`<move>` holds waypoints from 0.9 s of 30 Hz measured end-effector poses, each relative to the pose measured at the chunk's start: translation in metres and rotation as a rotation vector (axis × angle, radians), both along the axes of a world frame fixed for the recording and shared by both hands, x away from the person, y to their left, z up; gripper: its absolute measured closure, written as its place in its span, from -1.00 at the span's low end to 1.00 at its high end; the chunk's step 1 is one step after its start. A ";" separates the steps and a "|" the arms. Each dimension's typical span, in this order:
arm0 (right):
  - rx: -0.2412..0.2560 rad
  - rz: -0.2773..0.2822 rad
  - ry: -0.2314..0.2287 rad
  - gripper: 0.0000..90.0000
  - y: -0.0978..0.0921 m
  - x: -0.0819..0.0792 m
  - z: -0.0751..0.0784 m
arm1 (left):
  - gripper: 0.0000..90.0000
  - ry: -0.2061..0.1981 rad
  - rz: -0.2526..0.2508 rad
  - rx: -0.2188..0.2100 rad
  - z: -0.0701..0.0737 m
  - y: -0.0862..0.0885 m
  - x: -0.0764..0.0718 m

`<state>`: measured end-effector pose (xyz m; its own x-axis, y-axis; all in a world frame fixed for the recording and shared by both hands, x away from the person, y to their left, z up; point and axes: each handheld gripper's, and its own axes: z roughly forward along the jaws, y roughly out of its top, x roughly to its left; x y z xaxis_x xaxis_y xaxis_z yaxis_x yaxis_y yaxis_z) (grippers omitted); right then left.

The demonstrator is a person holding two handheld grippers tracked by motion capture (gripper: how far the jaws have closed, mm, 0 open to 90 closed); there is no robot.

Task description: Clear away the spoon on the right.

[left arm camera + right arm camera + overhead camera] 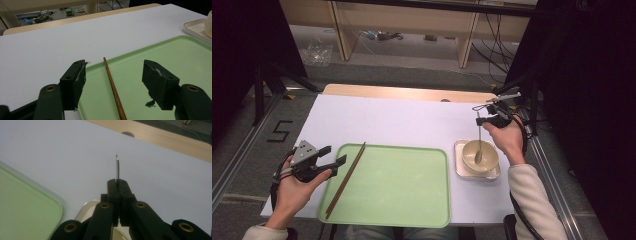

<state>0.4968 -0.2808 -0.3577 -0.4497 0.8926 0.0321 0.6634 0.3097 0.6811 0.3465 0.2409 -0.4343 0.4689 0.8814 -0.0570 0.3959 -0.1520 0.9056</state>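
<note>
At right of the frame, right gripper (486, 116) clenches a spoon (479, 145) standing in the bowl (480, 156); left gripper (333, 156) hangs released beside untouched chopsticks (346, 179) on the green tray (402, 195).

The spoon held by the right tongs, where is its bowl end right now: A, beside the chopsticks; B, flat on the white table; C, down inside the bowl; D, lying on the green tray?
C: the right tongs are shut on the spoon, whose end dips into the bowl.
</note>
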 end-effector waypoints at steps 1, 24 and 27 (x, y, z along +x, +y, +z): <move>0.004 0.006 -0.003 1.00 0.001 -0.001 0.004 | -0.22 0.000 0.000 0.002 0.000 0.000 0.000; 0.117 0.220 -0.138 1.00 0.077 -0.034 0.054 | -0.22 -0.004 0.014 -0.007 0.000 0.001 0.001; 0.156 0.281 -0.094 1.00 0.099 -0.033 0.046 | -0.22 -0.007 0.017 -0.004 0.001 0.002 0.001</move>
